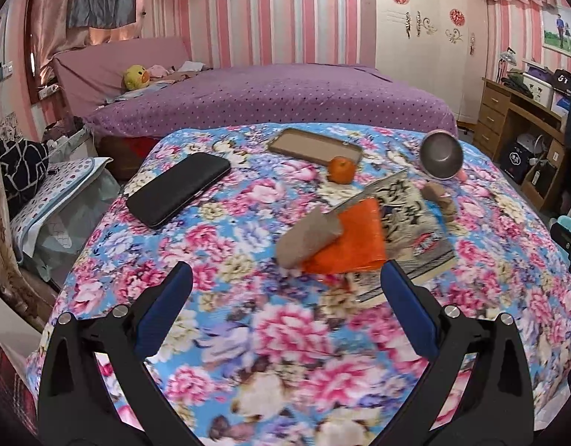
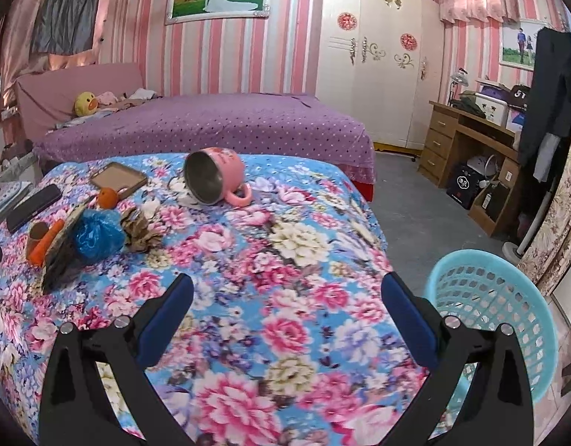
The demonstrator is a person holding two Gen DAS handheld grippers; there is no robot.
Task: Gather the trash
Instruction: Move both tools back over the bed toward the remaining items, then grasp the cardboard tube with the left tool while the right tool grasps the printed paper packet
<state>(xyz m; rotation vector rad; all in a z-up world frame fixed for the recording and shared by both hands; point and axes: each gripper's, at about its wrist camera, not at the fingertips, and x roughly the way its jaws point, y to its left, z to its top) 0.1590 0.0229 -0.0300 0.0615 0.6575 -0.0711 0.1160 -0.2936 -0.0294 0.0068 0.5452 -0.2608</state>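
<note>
On the flowered cloth a cardboard tube (image 1: 309,236) lies on an orange wrapper (image 1: 354,239), just beyond my open, empty left gripper (image 1: 285,286). Brown crumpled paper (image 1: 439,197) lies right of the book (image 1: 411,223). In the right wrist view the tube (image 2: 38,236), orange wrapper (image 2: 45,243), a blue crumpled bag (image 2: 97,236) and brown crumpled paper (image 2: 142,232) lie far left of my open, empty right gripper (image 2: 285,290). A turquoise mesh basket (image 2: 490,319) stands right of the right gripper, off the table edge.
A black phone (image 1: 177,187), a brown phone case (image 1: 315,146), a tangerine (image 1: 341,170) and a tipped pink mug (image 2: 214,176) lie on the cloth. Behind are a purple bed (image 1: 270,96), a wardrobe (image 2: 374,59) and a wooden desk (image 2: 467,141).
</note>
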